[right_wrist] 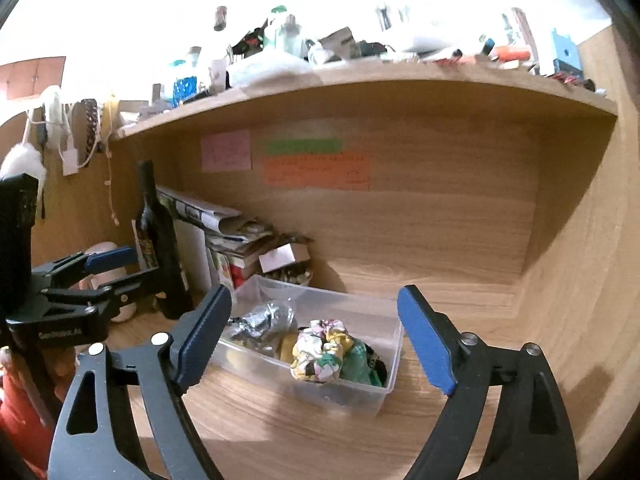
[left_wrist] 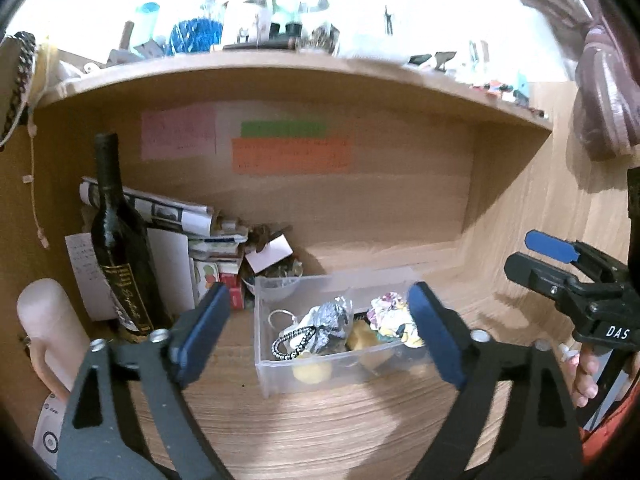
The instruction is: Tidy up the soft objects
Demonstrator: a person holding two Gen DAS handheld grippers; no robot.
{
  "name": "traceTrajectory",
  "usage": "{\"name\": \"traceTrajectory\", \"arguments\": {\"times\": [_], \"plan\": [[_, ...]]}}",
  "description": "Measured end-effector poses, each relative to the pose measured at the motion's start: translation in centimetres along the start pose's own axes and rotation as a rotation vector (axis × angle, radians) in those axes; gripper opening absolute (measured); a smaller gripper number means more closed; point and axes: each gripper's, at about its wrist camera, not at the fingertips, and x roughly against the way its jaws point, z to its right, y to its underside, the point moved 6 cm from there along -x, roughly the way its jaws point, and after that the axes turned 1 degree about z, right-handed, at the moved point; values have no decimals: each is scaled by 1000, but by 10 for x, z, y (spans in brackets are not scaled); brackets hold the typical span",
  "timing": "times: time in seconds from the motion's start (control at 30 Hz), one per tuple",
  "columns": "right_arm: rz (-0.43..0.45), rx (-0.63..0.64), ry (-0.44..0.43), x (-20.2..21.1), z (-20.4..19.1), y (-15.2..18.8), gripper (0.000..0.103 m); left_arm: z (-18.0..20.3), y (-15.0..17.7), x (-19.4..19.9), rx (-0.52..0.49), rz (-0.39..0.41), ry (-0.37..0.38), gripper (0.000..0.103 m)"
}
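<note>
While both hand-held grippers gape empty, scrunchies fill tub (clear plastic).

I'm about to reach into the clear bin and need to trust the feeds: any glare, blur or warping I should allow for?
Left wrist view: area above the top shelf blown out white, shelf edges bowed by the fisheye, clear bin fairly sharp, shadow in front. Right wrist view: same washed-out top, the floral scrunchie in the bin readable, sticky notes too soft to read.
</note>
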Motion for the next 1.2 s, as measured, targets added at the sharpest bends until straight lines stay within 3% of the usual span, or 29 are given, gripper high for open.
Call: {"name": "traceTrajectory", "arguments": {"times": [0.2, 1.2], "plan": [[21, -20, 8, 9, -1, 2, 102, 5, -2, 19, -1, 33, -2, 102], [25, -28, 15, 22, -7, 9, 103, 18, 5, 30, -29, 57, -7, 103]]}}
